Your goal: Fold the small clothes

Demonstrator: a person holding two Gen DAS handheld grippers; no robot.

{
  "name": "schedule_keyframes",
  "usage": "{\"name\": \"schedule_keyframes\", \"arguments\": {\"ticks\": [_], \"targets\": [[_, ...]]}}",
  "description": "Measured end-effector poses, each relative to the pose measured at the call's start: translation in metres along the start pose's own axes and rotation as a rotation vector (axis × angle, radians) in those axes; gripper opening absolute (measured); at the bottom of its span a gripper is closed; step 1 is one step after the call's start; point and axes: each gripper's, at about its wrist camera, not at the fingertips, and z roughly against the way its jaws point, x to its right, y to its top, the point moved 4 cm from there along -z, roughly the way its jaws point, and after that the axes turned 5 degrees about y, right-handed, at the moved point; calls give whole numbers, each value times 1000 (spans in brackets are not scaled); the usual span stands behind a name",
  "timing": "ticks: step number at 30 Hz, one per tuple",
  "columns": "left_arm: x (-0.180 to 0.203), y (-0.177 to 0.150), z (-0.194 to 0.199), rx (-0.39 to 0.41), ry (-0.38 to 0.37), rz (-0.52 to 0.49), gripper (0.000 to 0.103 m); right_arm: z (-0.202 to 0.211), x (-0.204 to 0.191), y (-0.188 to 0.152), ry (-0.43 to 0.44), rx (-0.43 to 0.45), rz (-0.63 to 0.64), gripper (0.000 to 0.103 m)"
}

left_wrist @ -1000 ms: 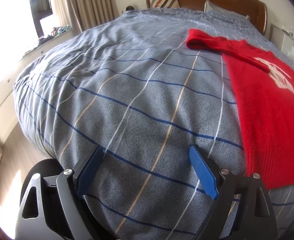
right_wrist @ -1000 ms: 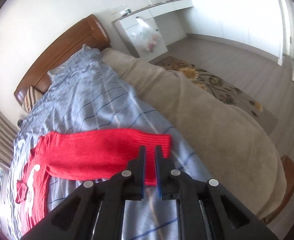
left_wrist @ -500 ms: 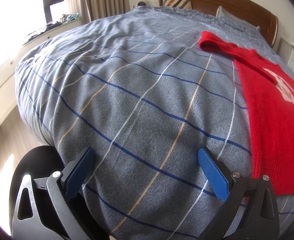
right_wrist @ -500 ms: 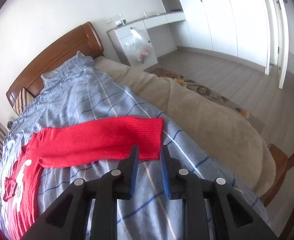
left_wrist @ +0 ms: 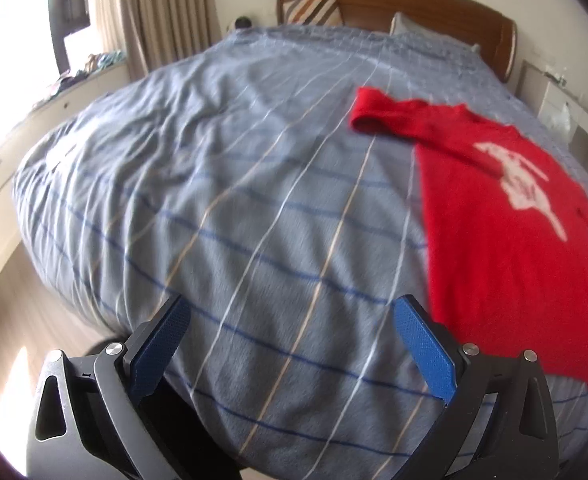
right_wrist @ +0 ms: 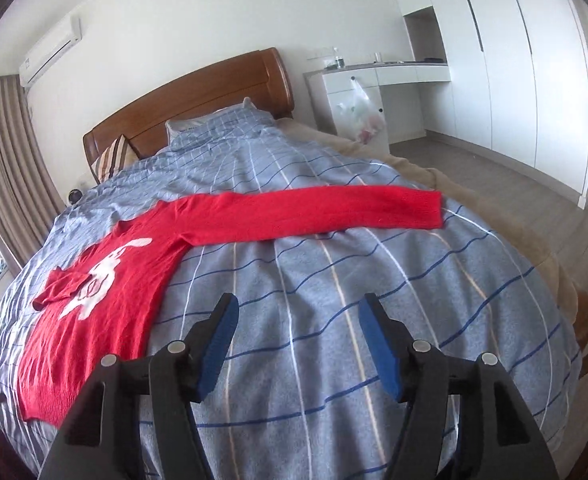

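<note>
Both hand-held grippers (left_wrist: 290, 320) (right_wrist: 298, 320) hover apart from sweater (right_wrist: 106, 296).

red sweaters: 1 (right_wrist: 106, 304) | beds: 1 (right_wrist: 334, 280) | wooden headboards: 1 (right_wrist: 198, 100) | striped cushions: 1 (right_wrist: 112, 158) | pillows: 1 (right_wrist: 198, 126) | plastic bags: 1 (right_wrist: 360, 114) | air conditioners: 1 (right_wrist: 50, 56) | claws: 2, left claw (left_wrist: 292, 316), right claw (right_wrist: 298, 312)

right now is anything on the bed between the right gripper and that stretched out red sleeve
Nothing visible. Between the right gripper, whose jaws are opening with nothing between them, and the red sweater's outstretched sleeve lies only bare blue-grey checked duvet. The sleeve lies flat on it, uncovered.
</note>
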Motion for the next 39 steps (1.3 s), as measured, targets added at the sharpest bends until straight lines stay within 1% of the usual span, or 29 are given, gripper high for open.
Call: {"name": "schedule_keyframes", "arguments": {"ticks": [3, 4, 6, 7, 9, 10, 11, 13, 14, 15, 17, 19, 22, 25, 26, 27, 28, 29, 30, 31, 32, 34, 36, 37, 39], "targets": [[36, 49, 19, 98, -130, -121, 102, -3, -6, -5, 13, -15, 25, 63], [53, 63, 21, 115, -173, -184, 102, -6, -8, -6, 16, -23, 26, 63], [97, 81, 19, 126, -243, -364, 102, -7, -10, -10, 20, -34, 30, 63], [118, 86, 16, 147, -258, -452, 102, -8, -12, -12, 26, -38, 32, 64], [160, 88, 5, 200, -244, -641, 102, -9, -13, -14, 34, -45, 35, 66], [178, 87, -4, 209, -238, -727, 102, -9, -13, -15, 37, -48, 34, 66], [194, 84, -15, 200, -239, -797, 101, -10, -12, -15, 37, -51, 31, 66], [216, 80, -39, 131, -267, -888, 92, -10, -10, -16, 37, -54, 20, 66], [223, 78, -51, 98, -266, -913, 80, -10, -8, -16, 37, -53, 12, 66], [227, 79, -62, 71, -261, -921, 73, -8, -7, -16, 37, -51, 4, 66], [229, 84, -78, 43, -254, -907, 72, -8, -4, -15, 40, -50, -14, 67], [230, 88, -90, 39, -248, -900, 72, -8, 0, -15, 43, -54, -35, 67], [237, 85, -101, 36, -252, -925, 72, -12, 4, -16, 47, -67, -59, 67], [244, 83, -104, 48, -276, -957, 63, -16, 3, -16, 50, -81, -66, 67], [246, 83, -105, 40, -293, -952, 54, -17, 2, -17, 50, -83, -64, 67], [248, 85, -106, 21, -319, -939, 37, -17, 1, -17, 51, -85, -59, 67], [250, 87, -109, 0, -343, -919, 27, -17, -1, -17, 51, -86, -53, 67], [249, 90, -109, -4, -343, -892, 9, -18, -2, -17, 50, -87, -47, 67], [246, 95, -110, -2, -337, -857, 6, -18, -4, -18, 51, -88, -41, 67], [240, 102, -108, -12, -366, -800, 6, -19, -5, -18, 52, -91, -36, 67], [230, 112, -106, -13, -381, -731, 5, -19, -5, -19, 53, -92, -33, 67], [201, 140, -99, 10, -397, -575, 5, -20, -6, -19, 54, -94, -29, 67], [153, 173, -94, 30, -397, -372, 5, -20, -8, -19, 56, -92, -24, 67], [123, 188, -94, 36, -382, -261, 5, -19, -8, -19, 57, -90, -21, 67], [55, 210, -102, 34, -308, -34, 5, -20, -9, -19, 59, -90, -21, 67]]}}
